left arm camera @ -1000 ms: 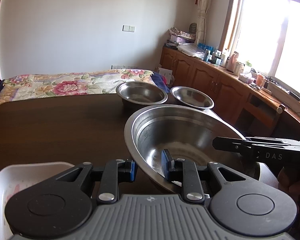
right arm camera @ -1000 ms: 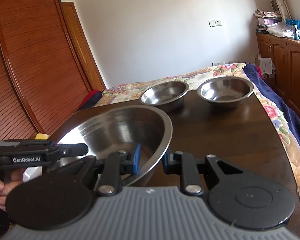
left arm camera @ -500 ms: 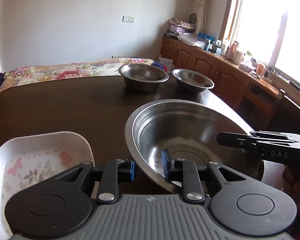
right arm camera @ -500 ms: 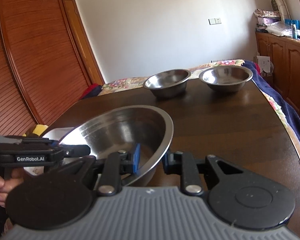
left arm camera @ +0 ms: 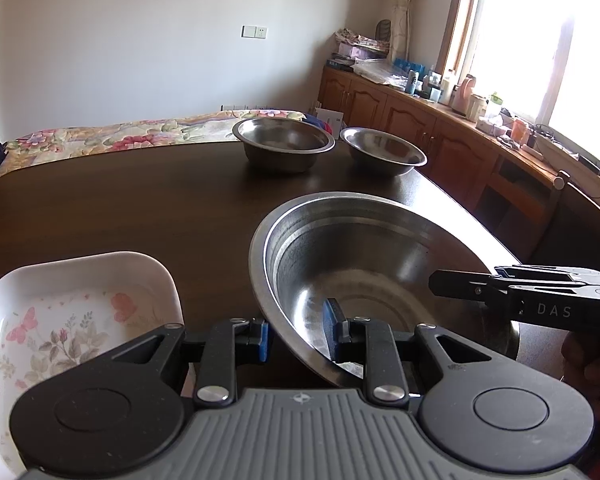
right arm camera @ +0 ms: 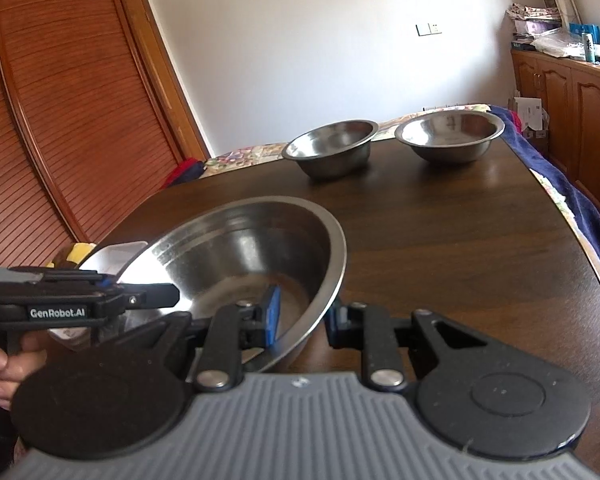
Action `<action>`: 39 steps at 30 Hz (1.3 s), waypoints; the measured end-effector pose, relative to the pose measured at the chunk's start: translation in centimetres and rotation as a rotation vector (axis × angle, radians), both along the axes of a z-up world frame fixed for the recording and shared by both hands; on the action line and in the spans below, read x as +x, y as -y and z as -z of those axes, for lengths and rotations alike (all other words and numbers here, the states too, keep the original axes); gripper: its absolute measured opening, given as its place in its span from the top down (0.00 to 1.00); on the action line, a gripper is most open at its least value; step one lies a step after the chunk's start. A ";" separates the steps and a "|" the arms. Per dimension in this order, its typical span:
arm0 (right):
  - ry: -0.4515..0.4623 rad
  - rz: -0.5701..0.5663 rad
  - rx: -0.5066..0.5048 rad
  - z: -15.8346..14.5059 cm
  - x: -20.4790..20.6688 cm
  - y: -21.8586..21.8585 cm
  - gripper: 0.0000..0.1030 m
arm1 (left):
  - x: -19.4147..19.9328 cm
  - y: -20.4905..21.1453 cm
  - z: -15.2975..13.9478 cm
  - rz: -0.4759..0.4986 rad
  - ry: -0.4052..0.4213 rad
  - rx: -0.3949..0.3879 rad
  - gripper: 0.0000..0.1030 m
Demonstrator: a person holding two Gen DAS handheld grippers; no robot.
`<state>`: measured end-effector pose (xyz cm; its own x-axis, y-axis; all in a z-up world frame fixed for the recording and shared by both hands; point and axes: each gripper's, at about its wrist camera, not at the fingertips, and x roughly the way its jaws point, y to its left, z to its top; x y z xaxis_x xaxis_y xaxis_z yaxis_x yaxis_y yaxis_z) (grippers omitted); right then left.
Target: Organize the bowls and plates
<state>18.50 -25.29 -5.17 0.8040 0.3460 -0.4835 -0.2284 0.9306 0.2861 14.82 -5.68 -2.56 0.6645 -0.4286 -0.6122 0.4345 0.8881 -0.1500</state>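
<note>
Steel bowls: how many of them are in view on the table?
3. The large bowl is nearest, gripped at opposite rims by the left gripper and right gripper. The two smaller bowls sit side by side at the far edge.

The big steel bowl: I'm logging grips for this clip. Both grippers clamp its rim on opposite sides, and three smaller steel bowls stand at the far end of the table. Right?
Not quite. There are two smaller steel bowls at the far end, not three; the right wrist view shows them. The rest holds: the left gripper and right gripper clamp the big steel bowl's rim on opposite sides.
</note>
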 end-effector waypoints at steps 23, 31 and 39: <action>0.056 0.033 -0.069 -1.4 -0.1 0.6 0.71 | -0.1 -1.1 -0.2 -0.042 0.024 -0.004 0.51; 0.068 0.044 -0.076 -1.8 0.2 1.1 0.71 | -0.3 -1.5 -0.6 -0.054 0.040 -0.006 0.48; 0.089 0.046 -0.083 -2.6 0.8 1.7 0.71 | 0.0 -1.9 -1.4 -0.069 0.064 -0.001 0.46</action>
